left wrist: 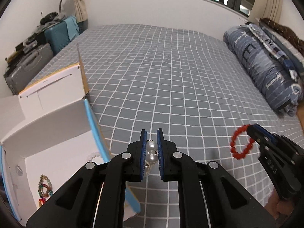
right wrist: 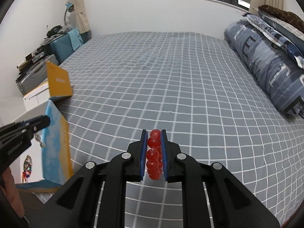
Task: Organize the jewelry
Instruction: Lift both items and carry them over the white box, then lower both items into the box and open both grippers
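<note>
My left gripper (left wrist: 151,133) is shut on a pearl bead string (left wrist: 151,153), held above the bed next to the open white box (left wrist: 57,125) with blue edges. A multicoloured bead bracelet (left wrist: 45,188) lies inside the box, and it also shows in the right wrist view (right wrist: 27,166). My right gripper (right wrist: 154,132) is shut on a red bead bracelet (right wrist: 153,155). In the left wrist view the red bracelet (left wrist: 241,142) hangs as a loop from the right gripper (left wrist: 252,128) at the right. The left gripper (right wrist: 40,123) appears at the left of the right wrist view, pearls dangling from it.
The bed (left wrist: 171,72) has a grey sheet with a white grid. A second white box with an orange flap (right wrist: 58,81) stands behind the first. A folded blue duvet (left wrist: 266,70) lies along the right. Suitcases (left wrist: 57,36) stand beside the bed at the left.
</note>
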### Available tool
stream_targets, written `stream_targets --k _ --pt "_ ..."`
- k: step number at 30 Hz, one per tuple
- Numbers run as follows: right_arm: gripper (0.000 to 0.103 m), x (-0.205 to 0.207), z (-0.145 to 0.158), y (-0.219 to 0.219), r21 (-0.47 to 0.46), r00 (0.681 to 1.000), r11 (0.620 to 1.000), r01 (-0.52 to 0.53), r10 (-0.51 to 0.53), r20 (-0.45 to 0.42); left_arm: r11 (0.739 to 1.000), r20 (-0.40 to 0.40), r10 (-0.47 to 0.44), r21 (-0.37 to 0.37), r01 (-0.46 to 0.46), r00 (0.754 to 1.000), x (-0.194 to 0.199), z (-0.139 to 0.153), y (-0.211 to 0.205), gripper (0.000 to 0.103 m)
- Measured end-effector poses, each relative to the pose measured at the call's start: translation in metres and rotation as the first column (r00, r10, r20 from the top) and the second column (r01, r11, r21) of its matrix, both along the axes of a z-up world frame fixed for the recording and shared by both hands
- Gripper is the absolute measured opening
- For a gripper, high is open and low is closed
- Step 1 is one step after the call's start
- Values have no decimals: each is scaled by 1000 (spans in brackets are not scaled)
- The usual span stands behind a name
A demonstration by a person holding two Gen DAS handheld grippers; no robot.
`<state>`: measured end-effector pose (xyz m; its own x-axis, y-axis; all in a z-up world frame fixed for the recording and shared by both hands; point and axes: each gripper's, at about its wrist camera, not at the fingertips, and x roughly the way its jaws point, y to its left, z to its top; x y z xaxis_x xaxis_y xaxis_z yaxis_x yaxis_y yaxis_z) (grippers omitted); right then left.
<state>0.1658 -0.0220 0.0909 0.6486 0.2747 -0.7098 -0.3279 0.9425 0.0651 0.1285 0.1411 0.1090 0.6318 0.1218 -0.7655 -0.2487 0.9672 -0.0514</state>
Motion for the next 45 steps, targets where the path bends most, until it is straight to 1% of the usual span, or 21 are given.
stream_targets --k 4,7,11,14,18,23,27,30,33,36,40,43,45 --pt "13 -9 12 22 12 999 999 -38 38 23 999 31 41 33 -42 999 -22 10 17 10" --pt "13 -14 19 40 23 997 997 -71 70 33 997 48 70 36 -72 996 -37 17 34 10" --pt "13 -24 28 67 32 992 993 -114 112 53 990 55 132 41 -134 990 -56 17 65 11" --pt "13 -33 37 89 59 987 987 -151 146 72 984 48 173 31 -175 984 -69 14 87 11" --pt "13 -49 46 121 89 974 973 -214 206 91 973 47 228 34 -229 973 -89 15 112 11" --pt "13 -68 47 172 85 951 950 -302 293 102 954 40 297 34 -299 954 -118 10 144 11" --pt "13 -81 38 209 66 931 931 -360 353 95 933 10 359 25 -359 933 -139 -5 175 11" --pt "13 -88 25 233 37 916 917 -396 393 80 921 -16 390 19 -390 921 -148 -17 191 11" --pt "13 -86 7 255 11 903 904 -428 428 45 910 -54 414 16 -414 909 -154 -33 204 11" --pt "13 -83 -16 273 -31 896 896 -443 444 -2 906 -90 422 8 -423 902 -155 -47 215 11" --pt "13 -79 -39 287 -71 893 891 -449 445 -62 899 -159 432 3 -437 888 -152 -67 231 11" --pt "13 -75 -47 290 -77 895 893 -443 436 -96 898 -175 429 -21 -439 886 -152 -71 236 11" --pt "13 -76 -47 290 -76 894 892 -445 437 -97 897 -168 434 -13 -443 885 -153 -69 236 11"
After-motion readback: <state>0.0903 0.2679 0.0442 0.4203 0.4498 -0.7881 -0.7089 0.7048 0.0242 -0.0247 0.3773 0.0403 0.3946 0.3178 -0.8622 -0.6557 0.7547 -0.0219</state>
